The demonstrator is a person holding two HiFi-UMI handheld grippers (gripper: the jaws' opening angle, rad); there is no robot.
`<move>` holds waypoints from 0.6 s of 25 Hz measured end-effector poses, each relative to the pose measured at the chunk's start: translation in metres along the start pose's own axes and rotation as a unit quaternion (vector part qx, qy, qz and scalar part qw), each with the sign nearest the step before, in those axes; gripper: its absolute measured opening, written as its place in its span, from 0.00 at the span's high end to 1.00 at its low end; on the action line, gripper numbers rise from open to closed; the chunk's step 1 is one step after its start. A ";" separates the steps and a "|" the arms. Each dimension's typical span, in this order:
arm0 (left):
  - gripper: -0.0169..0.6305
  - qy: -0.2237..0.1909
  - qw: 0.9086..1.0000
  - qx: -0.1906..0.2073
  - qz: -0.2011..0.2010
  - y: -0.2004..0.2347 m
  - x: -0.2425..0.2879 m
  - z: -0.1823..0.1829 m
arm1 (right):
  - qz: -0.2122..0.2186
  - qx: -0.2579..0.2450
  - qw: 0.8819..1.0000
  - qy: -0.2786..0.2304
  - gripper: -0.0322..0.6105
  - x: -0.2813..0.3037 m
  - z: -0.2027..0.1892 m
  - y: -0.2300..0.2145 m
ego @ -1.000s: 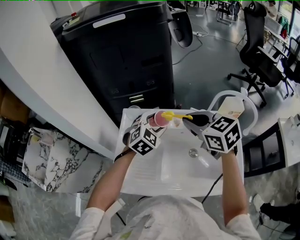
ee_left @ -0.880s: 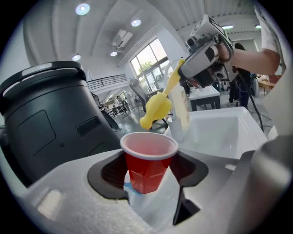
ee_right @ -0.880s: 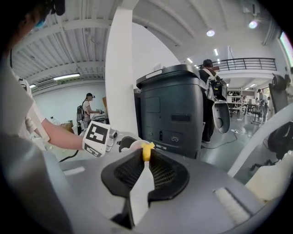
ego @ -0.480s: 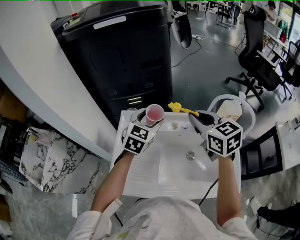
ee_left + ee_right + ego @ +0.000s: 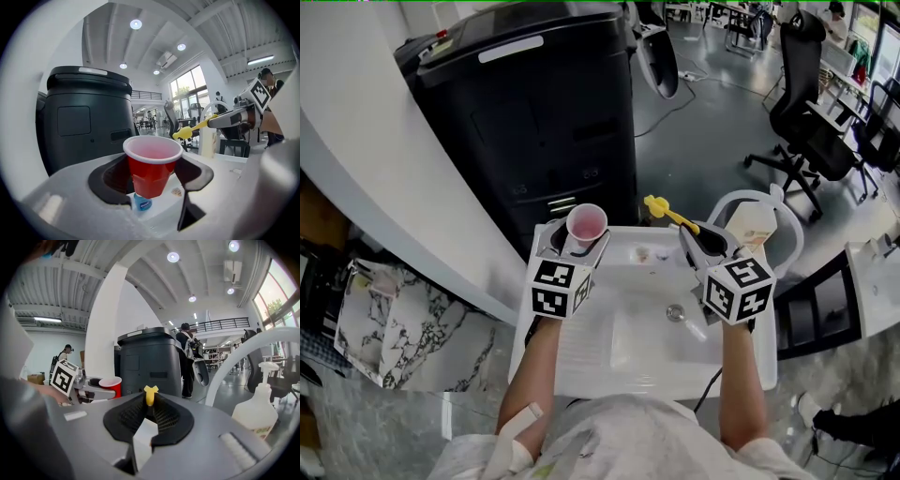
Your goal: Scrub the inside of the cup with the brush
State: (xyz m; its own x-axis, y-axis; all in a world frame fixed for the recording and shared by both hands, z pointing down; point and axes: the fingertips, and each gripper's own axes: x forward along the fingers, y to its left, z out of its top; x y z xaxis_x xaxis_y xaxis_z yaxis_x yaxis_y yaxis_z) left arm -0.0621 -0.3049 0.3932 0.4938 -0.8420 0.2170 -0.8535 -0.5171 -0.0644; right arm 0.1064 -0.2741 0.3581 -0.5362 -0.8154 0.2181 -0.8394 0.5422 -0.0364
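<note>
Cup (image 5: 586, 223): red, white inside, upright, mouth up, at the sink's (image 5: 581, 356) back-left corner, roughly 11 o'clock from the basin centre in the head view. The inside looks empty; nothing in it that I can make out.

Left gripper (image 5: 579, 246): jaws clamped on the cup's lower body, rim well clear above the pads. The left gripper view confirms this: cup (image 5: 152, 164) sits dead centre between the two dark pads, not tilted.

Brush (image 5: 668, 216): yellow, out of the cup, no contact. Right gripper (image 5: 701, 240) is closed on the handle; in the right gripper view the yellow stem (image 5: 150, 395) is pinched between the ribbed pads.

Key relation: the brush's long axis runs from the right jaws toward 10 o'clock in the head view, head end leading. The cup lies at about 9 o'clock from the brush head, with a clear gap between. From the left gripper view the brush head (image 5: 183, 134) sits at 2 o'clock of the rim, beyond it and a bit higher.

My read: the axis is near horizontal and the cup's mouth faces up, so the head has to tip down, or the cup tilt toward 3 o'clock, before entry. Either hand can close the gap.

Around: soap bottle (image 5: 757, 225) at 3 o'clock of the right gripper, black cabinet (image 5: 534, 112) at 12.
</note>
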 end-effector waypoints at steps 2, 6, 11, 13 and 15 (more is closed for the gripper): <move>0.52 -0.008 1.000 -0.010 0.012 0.005 -0.006 0.002 | -0.008 0.002 1.000 -0.011 0.90 -0.002 0.001 -0.002; 0.52 -0.006 1.000 -0.009 0.027 0.011 -0.010 -0.003 | -0.014 -0.014 0.999 -0.027 0.90 -0.004 0.003 -0.002; 0.52 -0.004 1.000 -0.002 0.028 0.008 -0.009 -0.003 | -0.024 -0.021 0.999 -0.027 0.90 -0.003 0.002 -0.003; 0.52 -0.003 1.000 0.003 0.026 0.006 -0.008 -0.002 | -0.025 -0.021 0.999 -0.027 0.90 -0.002 0.003 -0.003; 0.52 -0.004 1.000 0.005 0.023 0.004 -0.007 -0.001 | -0.025 -0.020 0.999 -0.028 0.90 -0.002 0.003 -0.003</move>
State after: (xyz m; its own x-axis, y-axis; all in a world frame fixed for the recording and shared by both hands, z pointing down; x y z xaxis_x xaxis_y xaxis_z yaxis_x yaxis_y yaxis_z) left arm -0.0690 -0.3008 0.3929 0.4548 -0.8664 0.2060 -0.8740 -0.4786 -0.0834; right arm 0.1096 -0.2741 0.3546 -0.4982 -0.8514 0.1639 -0.8619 0.5069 0.0134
